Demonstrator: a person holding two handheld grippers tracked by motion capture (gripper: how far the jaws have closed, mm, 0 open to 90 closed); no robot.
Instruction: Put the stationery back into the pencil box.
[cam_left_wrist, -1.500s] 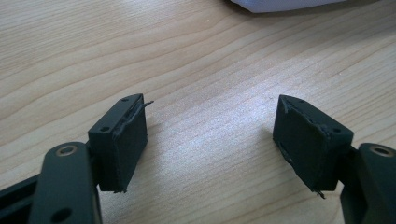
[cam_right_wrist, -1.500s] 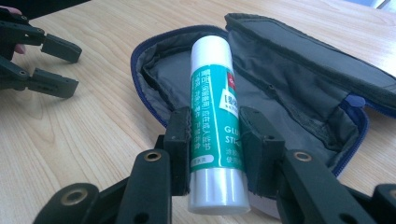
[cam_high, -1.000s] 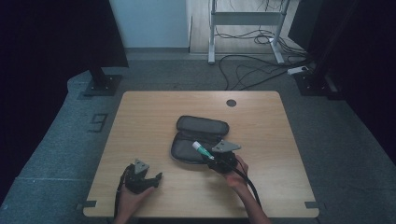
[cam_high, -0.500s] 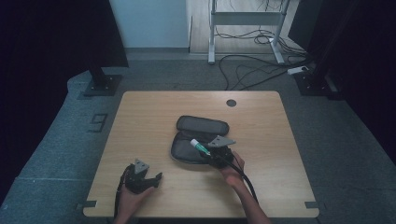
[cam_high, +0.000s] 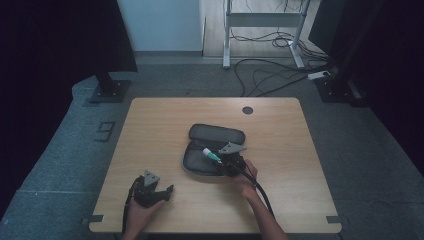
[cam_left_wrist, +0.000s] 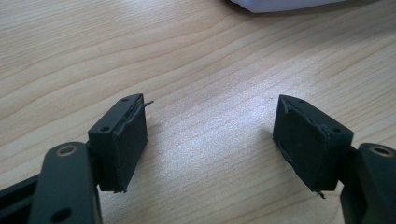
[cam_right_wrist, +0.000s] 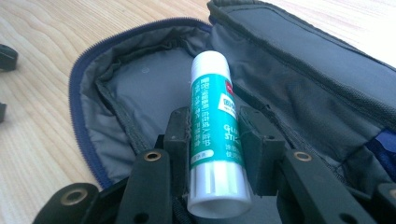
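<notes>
Pencil case unzipped on desk, grey lining bare. Right tool clamps glue stick above open case. Left tool spread wide, nothing between, near desk's front edge.

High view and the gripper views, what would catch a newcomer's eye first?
The green-and-white glue stick stands out, clamped in the right gripper over the open dark pencil case at mid-table. Next, the left gripper rests near the wooden table's front-left edge, jaws wide apart with nothing between them.
</notes>
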